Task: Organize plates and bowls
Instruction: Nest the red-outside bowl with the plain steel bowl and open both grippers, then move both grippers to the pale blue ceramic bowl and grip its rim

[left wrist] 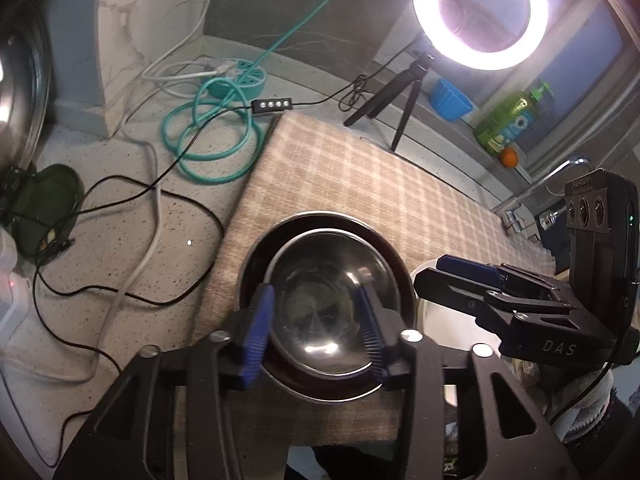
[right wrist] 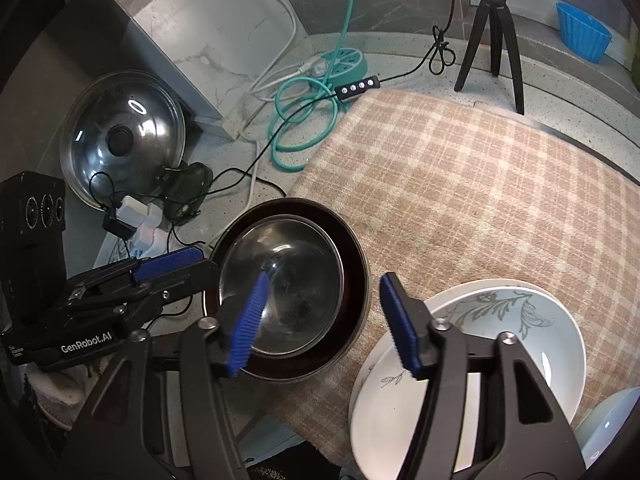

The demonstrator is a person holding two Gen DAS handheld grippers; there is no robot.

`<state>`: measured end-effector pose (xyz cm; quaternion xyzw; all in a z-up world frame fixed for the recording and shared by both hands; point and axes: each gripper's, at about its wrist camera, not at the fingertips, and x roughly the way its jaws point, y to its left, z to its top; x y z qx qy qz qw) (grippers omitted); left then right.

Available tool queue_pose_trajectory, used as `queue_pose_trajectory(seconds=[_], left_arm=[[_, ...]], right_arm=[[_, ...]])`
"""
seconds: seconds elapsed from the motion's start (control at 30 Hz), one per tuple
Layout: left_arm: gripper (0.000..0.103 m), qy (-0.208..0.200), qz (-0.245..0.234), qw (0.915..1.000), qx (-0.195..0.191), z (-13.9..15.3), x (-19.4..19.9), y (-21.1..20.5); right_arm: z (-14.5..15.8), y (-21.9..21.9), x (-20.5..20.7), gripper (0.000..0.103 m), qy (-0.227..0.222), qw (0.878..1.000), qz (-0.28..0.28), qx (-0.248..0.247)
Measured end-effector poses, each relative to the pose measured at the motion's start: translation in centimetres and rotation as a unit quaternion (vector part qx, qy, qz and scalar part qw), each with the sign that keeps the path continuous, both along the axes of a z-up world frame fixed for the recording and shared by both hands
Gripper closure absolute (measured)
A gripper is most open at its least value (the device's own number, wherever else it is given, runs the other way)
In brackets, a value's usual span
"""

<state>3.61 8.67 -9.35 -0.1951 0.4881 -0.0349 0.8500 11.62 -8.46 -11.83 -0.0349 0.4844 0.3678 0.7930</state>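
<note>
A steel bowl [left wrist: 324, 300] sits nested inside a larger dark bowl [left wrist: 396, 264] on the plaid mat [left wrist: 360, 176]. My left gripper [left wrist: 314, 330] hovers over the steel bowl with jaws open, touching nothing I can see. In the right wrist view the same steel bowl [right wrist: 296, 280] sits in the dark bowl [right wrist: 356, 272]. My right gripper [right wrist: 324, 324] is open and empty, above the dark bowl's right rim. A white bowl with a leaf pattern [right wrist: 512, 320] lies on a white plate [right wrist: 384, 400] at lower right. The left gripper [right wrist: 172, 268] shows at the left.
A pot lid [right wrist: 120, 136] leans on the wall at left. Teal and black cables [right wrist: 304, 120] and a teal power hub [right wrist: 344, 64] lie behind the mat. A ring light tripod [right wrist: 496, 36], a blue cup [right wrist: 580, 36] and a green soap bottle [left wrist: 516, 116] stand at the back.
</note>
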Motion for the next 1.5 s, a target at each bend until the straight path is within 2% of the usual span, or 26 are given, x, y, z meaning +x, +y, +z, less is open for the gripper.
queue_pose_trajectory(seconds=[0.07,0.1,0.3,0.67,0.93,1.17,1.23,1.3,1.4,1.5], left_arm=[[0.042,-0.003,-0.006,0.9998,0.018,0.5,0.0,-0.8],[0.041,-0.007,-0.008,0.9997,0.024,0.7,-0.1,-1.1],[0.041,-0.024,-0.027,0.9981,0.049,1.8,-0.2,-3.2],[0.041,-0.042,-0.074,0.9945,0.06,2.8,0.4,-8.2],[0.041,-0.044,-0.133,0.9886,0.056,2.5,1.1,-13.9],[0.041,-0.042,-0.177,0.9823,0.043,2.1,1.6,-18.4],[0.044,-0.041,-0.191,0.9798,0.041,1.9,1.7,-19.8],[0.045,-0.04,-0.203,0.9778,0.035,1.6,1.7,-21.2],[0.054,-0.031,-0.217,0.9754,0.022,1.0,2.0,-22.8],[0.067,-0.024,-0.231,0.9725,0.02,0.4,2.3,-24.5]], right_arm=[[0.5,-0.6,-0.6,0.028,-0.019,1.0,0.004,-0.009],[0.7,-1.0,-0.8,0.026,-0.027,1.0,0.004,-0.014],[1.8,-5.0,-2.0,0.025,-0.063,0.997,-0.022,-0.03],[3.2,-15.5,-1.9,0.025,-0.062,0.99,-0.124,-0.013],[2.4,-23.5,-2.5,0.025,-0.059,0.979,-0.196,-0.024],[1.4,-28.3,-3.3,0.025,-0.05,0.97,-0.235,-0.03],[1.0,-29.7,-3.3,0.027,-0.045,0.968,-0.247,-0.029],[0.6,-30.9,-3.4,0.036,-0.037,0.966,-0.256,-0.03],[-0.2,-32.5,-3.4,0.049,-0.025,0.963,-0.268,-0.029],[-1.1,-33.9,-3.4,0.052,-0.009,0.961,-0.276,-0.024]])
